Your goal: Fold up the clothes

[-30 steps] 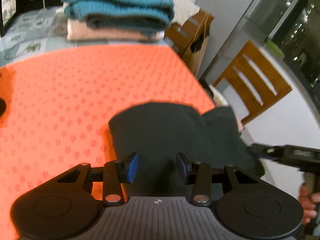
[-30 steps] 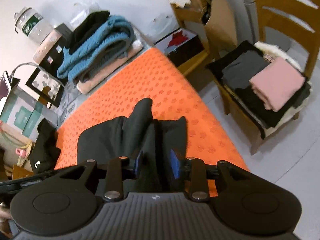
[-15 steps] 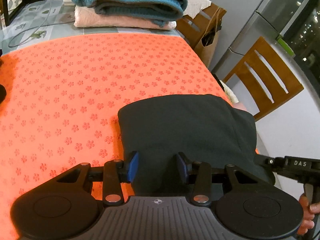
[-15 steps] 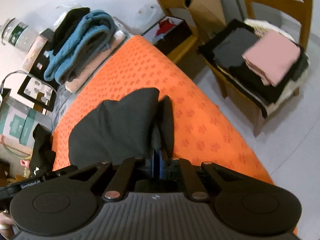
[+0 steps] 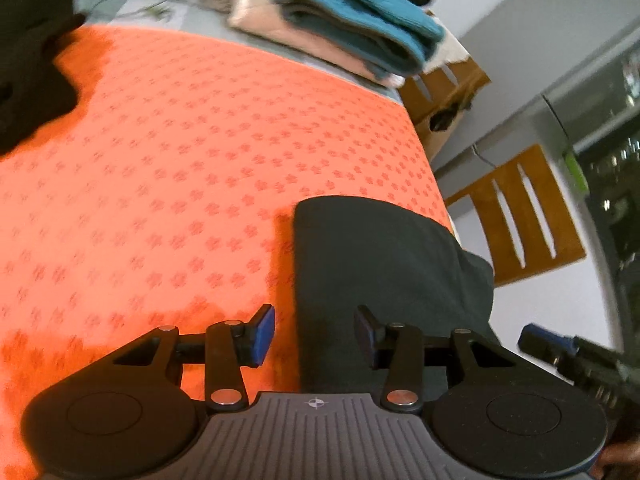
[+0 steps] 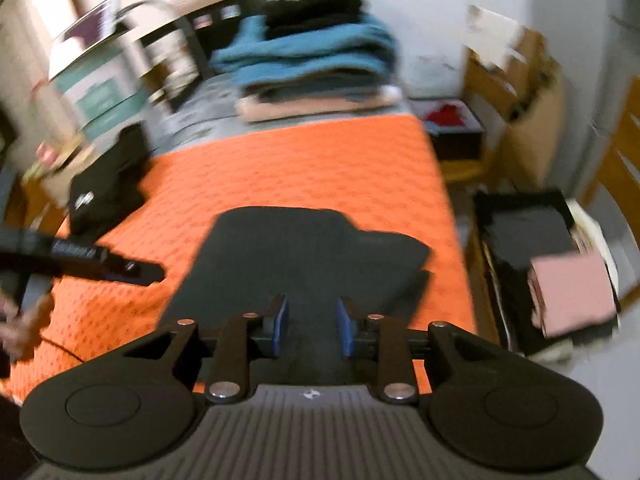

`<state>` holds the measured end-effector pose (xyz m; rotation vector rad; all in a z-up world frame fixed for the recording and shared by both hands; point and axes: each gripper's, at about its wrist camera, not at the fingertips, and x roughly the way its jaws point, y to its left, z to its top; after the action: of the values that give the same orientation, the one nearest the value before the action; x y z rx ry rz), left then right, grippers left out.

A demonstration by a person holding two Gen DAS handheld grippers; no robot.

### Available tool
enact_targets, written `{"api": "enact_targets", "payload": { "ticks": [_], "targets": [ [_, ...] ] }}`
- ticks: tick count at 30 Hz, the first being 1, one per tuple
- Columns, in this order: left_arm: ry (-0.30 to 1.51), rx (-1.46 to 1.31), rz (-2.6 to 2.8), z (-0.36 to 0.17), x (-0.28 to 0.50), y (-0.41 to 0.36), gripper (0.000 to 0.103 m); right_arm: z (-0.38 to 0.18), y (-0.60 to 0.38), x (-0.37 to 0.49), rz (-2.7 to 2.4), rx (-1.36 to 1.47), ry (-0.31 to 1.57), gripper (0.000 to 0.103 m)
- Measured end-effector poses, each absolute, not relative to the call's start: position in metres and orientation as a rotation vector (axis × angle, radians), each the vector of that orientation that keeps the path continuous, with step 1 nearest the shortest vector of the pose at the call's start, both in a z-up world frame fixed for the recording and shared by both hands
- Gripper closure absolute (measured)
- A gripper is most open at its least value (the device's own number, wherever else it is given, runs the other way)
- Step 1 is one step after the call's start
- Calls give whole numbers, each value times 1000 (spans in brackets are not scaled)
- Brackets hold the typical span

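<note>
Because the folded dark garment (image 6: 304,256) lies at the near right corner of the orange-covered surface (image 5: 192,152), with its right edge close to the drop toward the wooden chair (image 5: 520,216), any sideways drag could pull it over the side. Its right part looks stepped and uneven in the right wrist view, so a careless pinch may catch only the top layer and undo the fold. Both frames are blurred, which suggests fast motion, and the two tools are close enough to collide. The right hand-held gripper (image 6: 311,326) has just been opening, narrow and empty above the cloth. The left hand-held gripper (image 5: 316,334) stands half open, holding nothing, astride the garment's left edge.
</note>
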<state>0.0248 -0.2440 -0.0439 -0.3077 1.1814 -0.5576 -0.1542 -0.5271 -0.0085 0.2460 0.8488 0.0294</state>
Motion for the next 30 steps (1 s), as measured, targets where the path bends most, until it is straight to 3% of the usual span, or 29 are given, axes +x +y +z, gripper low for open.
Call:
{"api": "enact_targets", "payload": {
  "ticks": [13,19,30],
  "targets": [
    [1216,-528,-471,-43,34,-177,50,-22,-396,-117,367,-63,889,57],
    [1223,-578,-459,-44,36,-158,46,-42,-361,-119,346,-301,892,37],
    [1270,-594,-497,-52,35,-167,28,-73,-341,-116,245,-431,891,22]
  ]
}}
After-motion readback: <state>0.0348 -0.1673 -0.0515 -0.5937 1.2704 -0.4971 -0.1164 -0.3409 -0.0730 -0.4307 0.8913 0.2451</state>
